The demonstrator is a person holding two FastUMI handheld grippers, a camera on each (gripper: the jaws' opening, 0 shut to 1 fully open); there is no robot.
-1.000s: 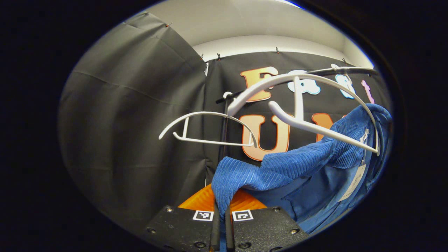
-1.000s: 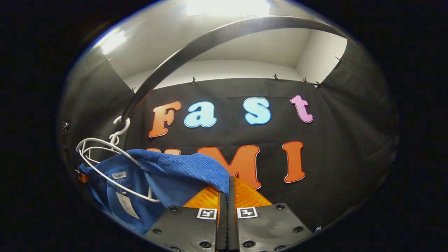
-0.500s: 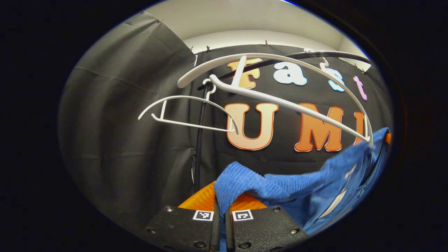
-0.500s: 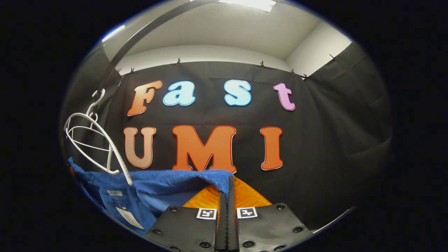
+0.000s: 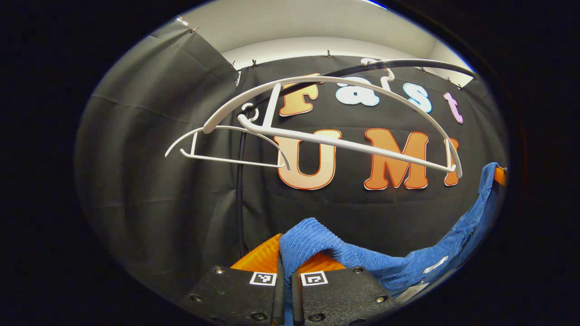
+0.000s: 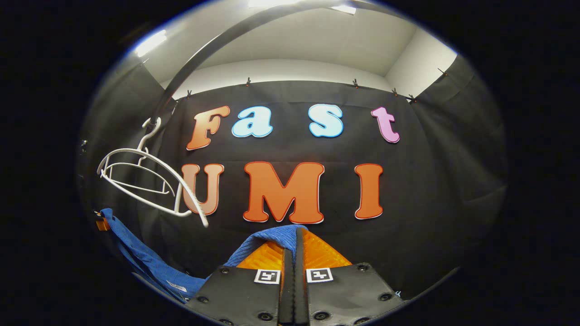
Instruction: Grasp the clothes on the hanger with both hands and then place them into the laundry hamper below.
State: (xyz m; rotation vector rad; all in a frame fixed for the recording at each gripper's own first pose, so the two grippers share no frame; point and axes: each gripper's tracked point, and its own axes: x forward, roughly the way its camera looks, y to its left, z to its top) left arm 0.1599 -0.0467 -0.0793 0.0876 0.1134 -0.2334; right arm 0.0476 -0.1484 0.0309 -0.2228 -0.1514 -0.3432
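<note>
Garment point(image 5: 389, 267) pinched between both tools

Your right gripper point(image 6: 292, 244) has its fingers pressed together on a fold of the blue garment point(image 6: 149, 267), which droops down and away to the left, below the white hangers point(image 6: 145, 181). Those hangers hang bare from the dark rail point(image 6: 204, 50), clear of the garment, in front of the black cloth wall point(image 6: 430, 181).
</note>
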